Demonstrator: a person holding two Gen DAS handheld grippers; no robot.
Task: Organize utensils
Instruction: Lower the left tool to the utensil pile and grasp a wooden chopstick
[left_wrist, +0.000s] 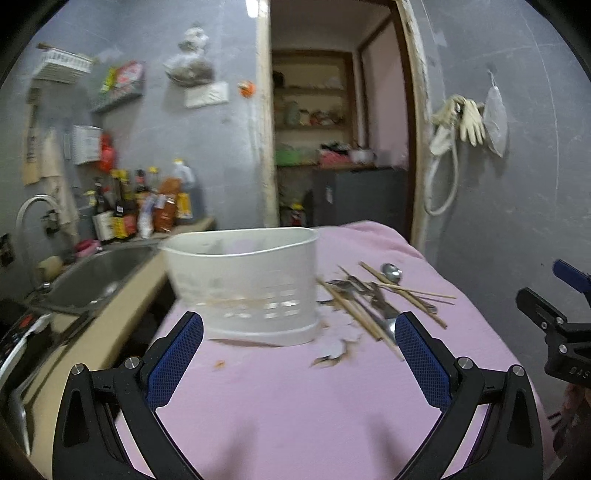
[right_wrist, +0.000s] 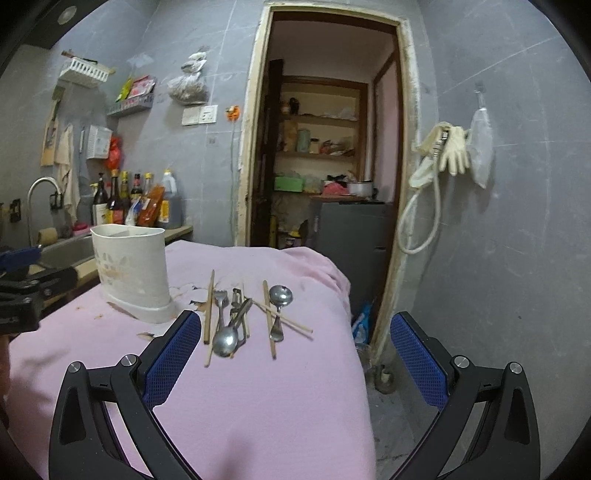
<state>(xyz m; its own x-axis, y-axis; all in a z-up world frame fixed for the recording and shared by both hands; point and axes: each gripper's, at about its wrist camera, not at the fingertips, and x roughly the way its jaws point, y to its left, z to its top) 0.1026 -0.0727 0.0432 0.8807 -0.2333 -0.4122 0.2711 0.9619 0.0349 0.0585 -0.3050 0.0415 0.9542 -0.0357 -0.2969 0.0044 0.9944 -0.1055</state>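
**Both grippers wide open, empty**

Left gripper (left_wrist: 299, 332) spread wide, empty. White holder (right_wrist: 131, 273) mid-left on pink cloth (right_wrist: 258, 387). Utensils (right_wrist: 240, 317) loose at center, beside holder. Right gripper (right_wrist: 295, 332) agape, nothing held.

Holder (left_wrist: 243, 284) blurred in left view; its contents hidden by rim.

Left tongs (left_wrist: 299, 332) gape wide over pink-clothed bench (left_wrist: 258, 398); white utensil caddy (left_wrist: 243, 280) upright, chopsticks (left_wrist: 373, 310) & spoon (left_wrist: 391, 272) strewn beside.
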